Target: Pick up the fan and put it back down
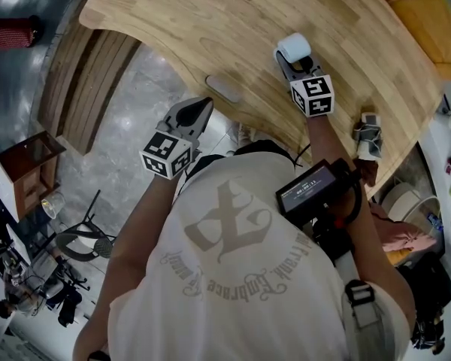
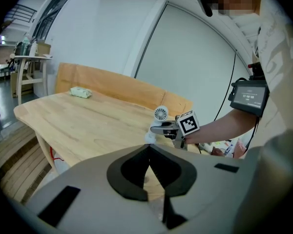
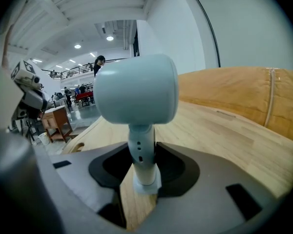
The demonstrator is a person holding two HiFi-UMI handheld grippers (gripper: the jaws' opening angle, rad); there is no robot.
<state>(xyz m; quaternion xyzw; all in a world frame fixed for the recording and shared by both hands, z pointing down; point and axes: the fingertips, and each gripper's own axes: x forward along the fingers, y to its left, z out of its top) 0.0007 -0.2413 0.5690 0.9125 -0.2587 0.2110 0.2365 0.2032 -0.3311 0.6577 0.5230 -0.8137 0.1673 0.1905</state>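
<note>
**Mia:** Where was the fan (image 3: 136, 89)?

**Ben:** It stood up straight near the edge of the wooden table (image 1: 210, 21). Its round white head was on top and its thin stem went down.

**Mia:** Who had it?

**Ben:** The right gripper (image 1: 293, 60) did. Its two black pads pressed on the stem, one on each side, so it was squeezing the fan.

**Mia:** Was the fan up in the air?

**Ben:** I could not tell. Its little foot was right at the wood, maybe touching it.

**Mia:** And the left gripper (image 2: 147, 150)?

**Ben:** Its jaws were pinched together at the tips with nothing in them. It was held off the curved side of the table, above the floor, well apart from the fan.

**Mia:** Was other stuff on the table?

**Ben:** Yes. A small pale flat thing (image 1: 223, 89) lay by the edge between the two grippers. A grey and white bundle (image 1: 368, 136) lay next to the right arm. A little green pack (image 2: 80, 92) sat at the far end.
</note>
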